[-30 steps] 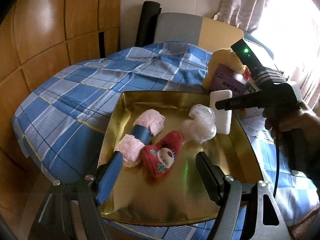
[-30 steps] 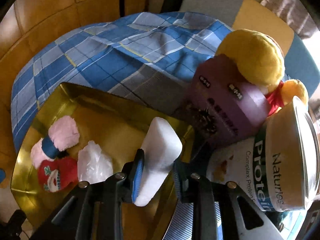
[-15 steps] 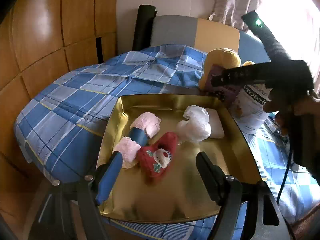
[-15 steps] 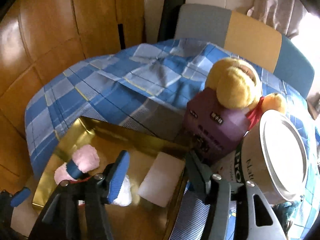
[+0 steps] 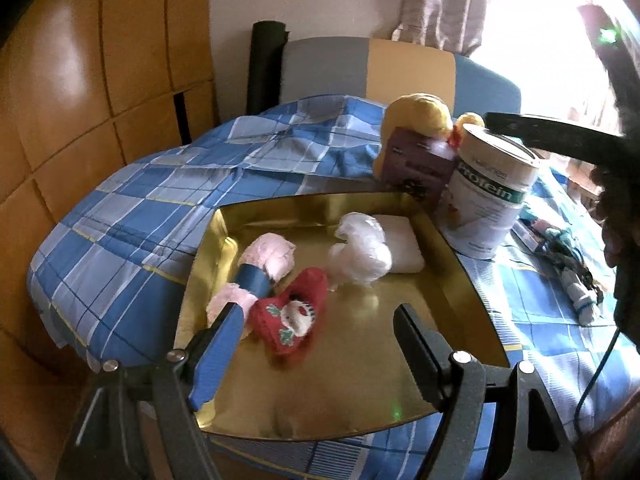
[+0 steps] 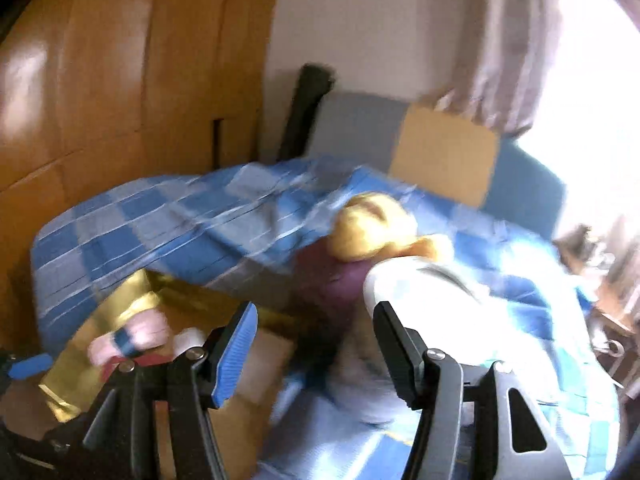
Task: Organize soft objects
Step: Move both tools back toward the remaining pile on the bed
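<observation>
Blue checked cloth (image 5: 132,216) is covering the bench, with wooden wall panels (image 5: 80,92) standing to the left and a bright curtained window to the right. Nearest the left wrist camera, the left gripper (image 5: 316,344) is hovering over the near edge of one gold tray (image 5: 452,280), its jaws standing wide apart with nothing between them. Four soft things are lying inside the tray. Closest is one red Christmas sock (image 5: 290,318) with a snowman face. Just left of it, touching, is one pink fluffy roll with a blue band (image 5: 256,276). Further back is one crumpled white plastic bag (image 5: 362,254), and touching its right side, in the far right corner, one white sponge (image 5: 404,242) is lying flat. Beyond the tray's far right corner, three things are standing close together: one white protein tin (image 5: 492,196), one purple box (image 5: 416,160), and one yellow plush toy (image 5: 418,112) behind them. A chair back is showing at the far edge. The right gripper (image 6: 316,354), seen in its own blurred view, is held above the tray's right side; its jaws have just been opening and are gaping with nothing between them.
</observation>
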A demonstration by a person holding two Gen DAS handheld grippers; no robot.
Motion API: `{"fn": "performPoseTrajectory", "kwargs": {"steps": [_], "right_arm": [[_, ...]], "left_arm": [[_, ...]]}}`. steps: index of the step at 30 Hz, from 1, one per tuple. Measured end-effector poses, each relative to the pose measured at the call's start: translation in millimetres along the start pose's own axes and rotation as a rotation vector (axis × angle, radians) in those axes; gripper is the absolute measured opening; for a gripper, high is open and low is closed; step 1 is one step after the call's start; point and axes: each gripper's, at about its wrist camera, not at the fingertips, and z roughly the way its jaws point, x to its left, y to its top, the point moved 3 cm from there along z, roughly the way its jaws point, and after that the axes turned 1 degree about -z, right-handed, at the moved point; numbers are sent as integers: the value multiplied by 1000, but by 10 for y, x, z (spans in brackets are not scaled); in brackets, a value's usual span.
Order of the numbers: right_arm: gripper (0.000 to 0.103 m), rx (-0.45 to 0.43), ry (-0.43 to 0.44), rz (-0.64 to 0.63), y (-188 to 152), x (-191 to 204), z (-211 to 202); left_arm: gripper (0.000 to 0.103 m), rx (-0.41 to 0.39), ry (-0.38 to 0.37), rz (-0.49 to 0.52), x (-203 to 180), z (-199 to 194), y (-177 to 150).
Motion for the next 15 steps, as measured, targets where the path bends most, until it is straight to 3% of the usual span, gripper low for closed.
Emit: {"fn": "performPoseTrajectory", "kwargs": {"steps": [3,9,15], "right_arm": [[68,34,-64,48,-143,-268,-53],[68,165,-125,269,-639,-1138,-34],[67,177,-191,566,-1147,-2222,-223]], "left_arm": [[78,-4,-20,30,-115,-17,7],[78,7,-69,104,-395,-39,-2],[78,69,-153,129,-671,42,42]]}}
